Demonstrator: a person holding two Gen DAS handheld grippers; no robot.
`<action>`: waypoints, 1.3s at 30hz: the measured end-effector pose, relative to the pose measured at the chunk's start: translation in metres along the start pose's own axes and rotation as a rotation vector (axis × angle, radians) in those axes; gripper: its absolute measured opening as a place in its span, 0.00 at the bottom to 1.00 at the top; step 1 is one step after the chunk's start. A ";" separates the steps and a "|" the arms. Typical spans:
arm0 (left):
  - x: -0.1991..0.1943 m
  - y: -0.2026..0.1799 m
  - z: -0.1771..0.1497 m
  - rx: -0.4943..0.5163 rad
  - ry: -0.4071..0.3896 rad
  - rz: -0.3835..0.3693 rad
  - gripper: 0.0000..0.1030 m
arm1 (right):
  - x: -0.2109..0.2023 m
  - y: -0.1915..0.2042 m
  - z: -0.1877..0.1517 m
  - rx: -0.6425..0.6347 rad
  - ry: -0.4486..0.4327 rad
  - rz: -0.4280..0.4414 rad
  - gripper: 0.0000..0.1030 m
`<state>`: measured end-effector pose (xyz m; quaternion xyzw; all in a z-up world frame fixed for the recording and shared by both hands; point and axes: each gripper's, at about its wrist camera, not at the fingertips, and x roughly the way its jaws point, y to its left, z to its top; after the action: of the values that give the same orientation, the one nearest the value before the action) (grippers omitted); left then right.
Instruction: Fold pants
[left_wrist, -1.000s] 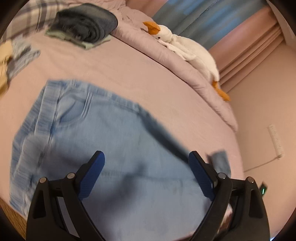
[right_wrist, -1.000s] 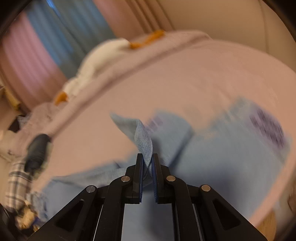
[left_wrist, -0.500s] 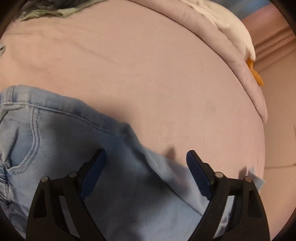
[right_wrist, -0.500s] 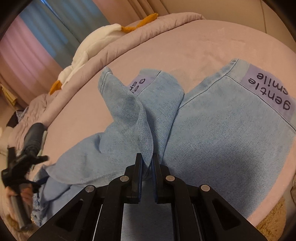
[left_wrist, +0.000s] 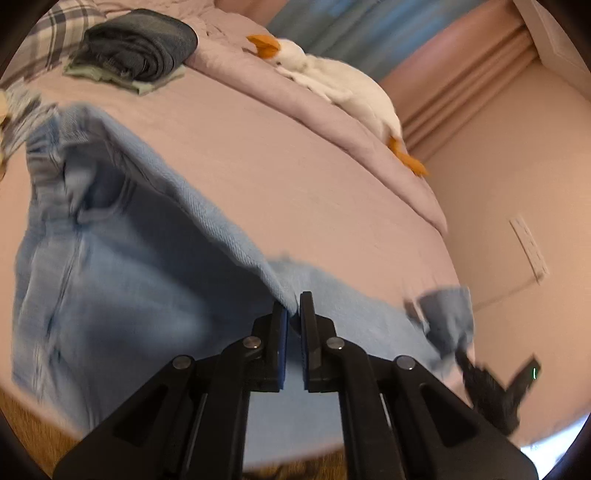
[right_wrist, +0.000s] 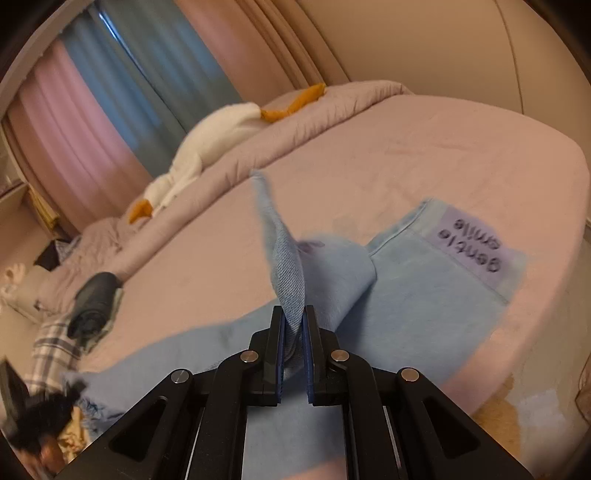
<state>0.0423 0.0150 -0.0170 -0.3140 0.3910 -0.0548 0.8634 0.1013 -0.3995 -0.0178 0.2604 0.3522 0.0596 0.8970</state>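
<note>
Light blue jeans (left_wrist: 122, 280) lie spread on a pink bed (left_wrist: 295, 177). My left gripper (left_wrist: 293, 314) is shut on the jeans' upper edge near the middle and lifts a ridge of denim off the bed. My right gripper (right_wrist: 293, 321) is shut on a leg's edge of the jeans (right_wrist: 406, 306); a flap stands up from its jaws. The other leg lies flat with a lilac "gentle smile" patch (right_wrist: 476, 245). The right gripper also shows blurred at the right of the left wrist view (left_wrist: 491, 384).
A white goose plush (left_wrist: 332, 85) lies on the rolled quilt along the bed's far side. A stack of folded dark clothes (left_wrist: 140, 48) sits at the far left, by a plaid pillow (left_wrist: 55, 33). Wall and curtains stand beyond. The bed's front edge is near.
My left gripper was open over the jeans; it has now shut on the denim edge and lifted it. My right gripper keeps its hold and has raised the leg flap.
</note>
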 end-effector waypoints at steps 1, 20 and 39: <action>0.000 0.003 -0.012 -0.010 0.023 -0.005 0.05 | -0.003 -0.002 0.000 -0.003 0.005 -0.002 0.08; -0.019 0.078 -0.002 -0.169 -0.056 0.138 0.56 | 0.028 -0.015 0.003 -0.112 0.193 -0.164 0.62; -0.050 0.072 0.049 -0.184 -0.150 0.003 0.09 | 0.083 0.107 0.137 -0.323 0.111 0.053 0.03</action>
<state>0.0318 0.1142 -0.0022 -0.3946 0.3292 0.0064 0.8578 0.2621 -0.3420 0.0713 0.1186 0.3802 0.1534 0.9043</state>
